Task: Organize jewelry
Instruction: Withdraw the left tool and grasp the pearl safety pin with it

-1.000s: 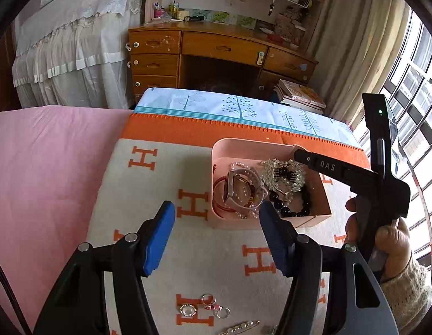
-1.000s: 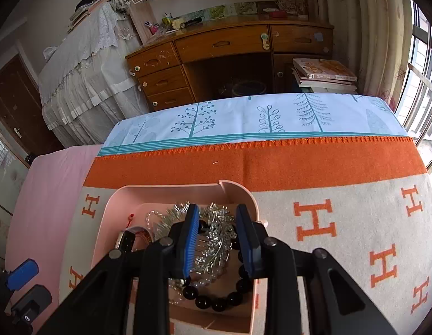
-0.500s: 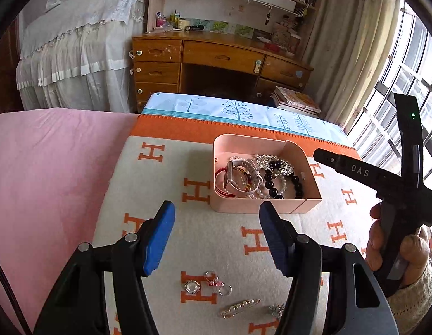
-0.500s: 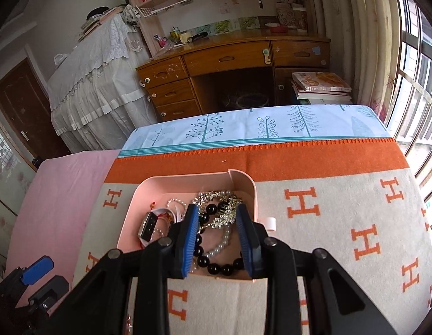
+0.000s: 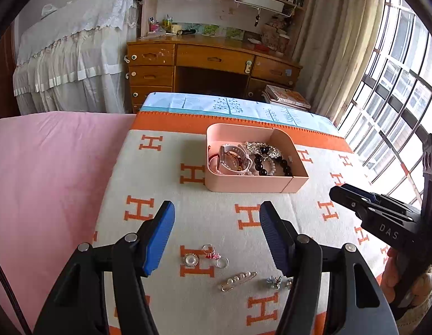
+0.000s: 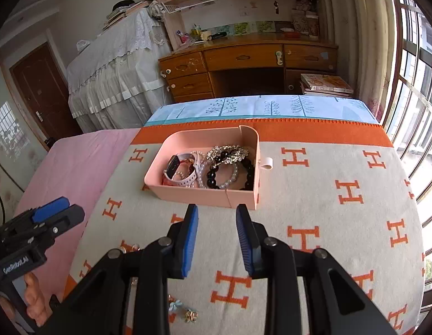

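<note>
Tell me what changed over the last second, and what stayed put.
Both grippers pulled back from the pink tray: the right gripper, earlier over the jewelry inside, now hangs short of its near wall, empty. The left gripper backed off too, revealing more loose pieces on the blanket. Tray, contents and both jaw openings look unchanged.

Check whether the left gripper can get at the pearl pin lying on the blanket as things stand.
Probably yes. The left gripper is open and empty, and the pearl pin lies uncovered on the blanket just below its fingers, apart from the neighbouring rings.

Both wrist views look steeply down, sharing the pink tray [image 5: 252, 185].
</note>
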Tool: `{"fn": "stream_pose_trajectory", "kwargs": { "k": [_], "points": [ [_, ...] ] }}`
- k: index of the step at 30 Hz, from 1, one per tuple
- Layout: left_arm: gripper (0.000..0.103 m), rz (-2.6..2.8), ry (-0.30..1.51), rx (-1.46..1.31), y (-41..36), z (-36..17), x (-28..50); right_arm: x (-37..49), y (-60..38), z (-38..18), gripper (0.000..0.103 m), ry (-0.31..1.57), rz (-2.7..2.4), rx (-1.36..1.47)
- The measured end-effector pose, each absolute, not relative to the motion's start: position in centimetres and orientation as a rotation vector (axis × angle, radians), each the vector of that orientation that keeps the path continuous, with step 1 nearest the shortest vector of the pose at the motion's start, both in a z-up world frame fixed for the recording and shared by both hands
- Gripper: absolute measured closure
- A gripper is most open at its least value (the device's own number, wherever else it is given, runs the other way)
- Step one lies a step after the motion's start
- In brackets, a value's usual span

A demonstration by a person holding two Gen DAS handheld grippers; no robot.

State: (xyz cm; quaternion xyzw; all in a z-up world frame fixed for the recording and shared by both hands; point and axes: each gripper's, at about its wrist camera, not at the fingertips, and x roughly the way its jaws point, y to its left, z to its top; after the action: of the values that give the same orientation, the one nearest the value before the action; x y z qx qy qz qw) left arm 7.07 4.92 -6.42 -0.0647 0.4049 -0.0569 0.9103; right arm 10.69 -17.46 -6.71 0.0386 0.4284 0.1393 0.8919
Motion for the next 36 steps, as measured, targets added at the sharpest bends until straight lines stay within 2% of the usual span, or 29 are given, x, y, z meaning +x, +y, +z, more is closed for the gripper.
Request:
{"fn": "stream_pose_trajectory", "kwargs": {
  "k": [13, 19, 23, 26, 36],
  "points": [
    [0.042, -0.262, 0.925, -0.047, 3.8, -11.1, 4.9, 4.8, -17.2, -9.7, 0.074, 0.918, 0.4, 0.029],
    [0.043, -0.39, 0.96, 0.102, 1.2, -14.2, 4.3, 3.8, -17.2, -11.7, 0.074, 0.962, 0.431, 0.049],
    [0.06, -0.446, 1.006, 0.182, 0.2, -15.4, 5.4, 3.7, -17.3, -12.6, 0.074, 0.976, 0.431, 0.045],
    [0.068, -0.508, 1.049, 0.208, 0.1, -16.1, 6.3, 3.7, -17.5, -13.1, 0.074, 0.981, 0.42, 0.036],
    [0.08, -0.628, 1.165, 0.264, 0.0, -17.7, 8.3, 4.4, -18.2, -14.3, 0.074, 1.002, 0.404, 0.057]
  ]
}}
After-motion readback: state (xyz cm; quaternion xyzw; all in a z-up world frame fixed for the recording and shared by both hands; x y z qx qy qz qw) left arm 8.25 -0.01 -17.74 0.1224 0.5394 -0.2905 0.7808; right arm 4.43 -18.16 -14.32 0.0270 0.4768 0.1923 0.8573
